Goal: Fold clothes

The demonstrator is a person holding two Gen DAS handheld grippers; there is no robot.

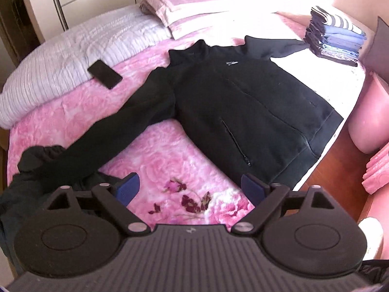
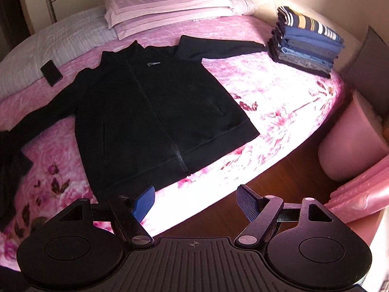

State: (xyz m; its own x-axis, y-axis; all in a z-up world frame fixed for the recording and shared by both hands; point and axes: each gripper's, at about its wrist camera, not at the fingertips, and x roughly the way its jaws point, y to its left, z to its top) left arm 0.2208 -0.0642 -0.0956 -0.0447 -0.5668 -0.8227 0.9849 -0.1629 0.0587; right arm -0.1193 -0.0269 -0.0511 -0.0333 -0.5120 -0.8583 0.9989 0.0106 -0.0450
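A black zip jacket [image 2: 150, 112] lies flat, front up, on the pink floral bedspread [image 2: 279, 102], its collar toward the pillows and its hem at the near edge of the bed. The zip is closed and a small pale logo sits on the chest. One sleeve [image 1: 116, 131] stretches out across the bedspread to a heap of dark clothing [image 1: 22, 185] at the bed's near corner; the other sleeve [image 2: 218, 46] reaches toward a neat stack of folded clothes [image 2: 306, 43], topped by a striped piece, and its cuff ends just beside that stack.

The left gripper [image 1: 189, 189] hovers over the bedspread near the jacket's hem, its blue fingers [image 1: 128, 187] spread wide apart and holding nothing. The right gripper [image 2: 197, 199] hangs at the bed's edge, partly over the wooden floor [image 2: 279, 177], fingers [image 2: 245, 199] also wide apart and empty.

A dark phone [image 1: 104, 74] rests on the edge of a white quilted cover [image 1: 73, 56], near the jacket's shoulder. Pink pillows [image 2: 158, 7] are stacked at the head of the bed. A pink round stool [image 2: 350, 141] stands on the floor beside the bed
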